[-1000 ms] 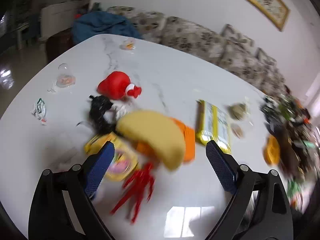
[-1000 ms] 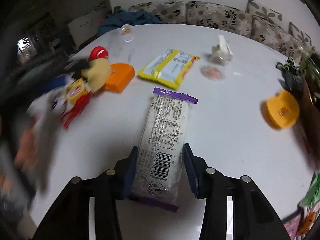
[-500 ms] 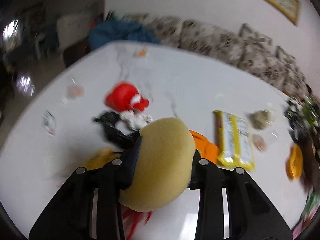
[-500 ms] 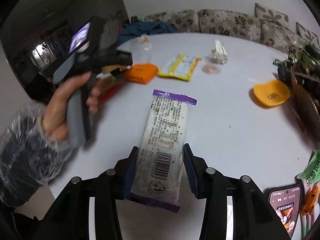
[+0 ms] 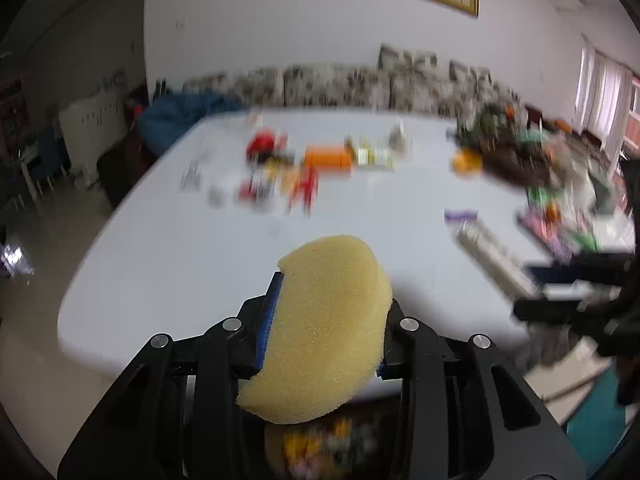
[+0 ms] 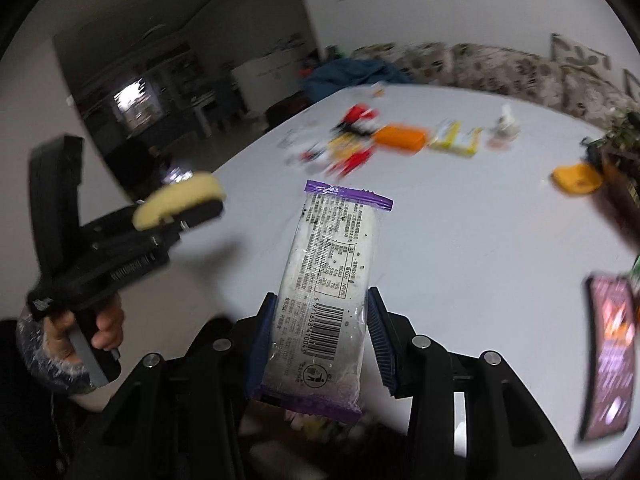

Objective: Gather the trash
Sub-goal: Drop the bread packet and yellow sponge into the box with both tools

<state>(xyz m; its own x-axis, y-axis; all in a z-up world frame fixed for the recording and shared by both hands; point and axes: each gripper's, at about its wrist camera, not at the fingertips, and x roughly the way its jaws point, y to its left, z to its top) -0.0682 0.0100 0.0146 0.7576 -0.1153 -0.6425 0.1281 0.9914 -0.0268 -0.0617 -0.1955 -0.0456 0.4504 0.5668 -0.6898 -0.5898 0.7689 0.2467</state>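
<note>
Left wrist view now looks across the whole white table (image 5: 208, 248) from off its near edge, where a second ago it hung right above the toy clutter (image 5: 288, 176), now far off and blurred. The left gripper (image 5: 324, 328), wide open then, is clamped on the yellow sponge (image 5: 320, 320), its jaws easing slightly apart. The right gripper (image 6: 320, 340) stays pinched on the purple-ended snack wrapper (image 6: 328, 292), now lifted clear of the table's edge.
</note>
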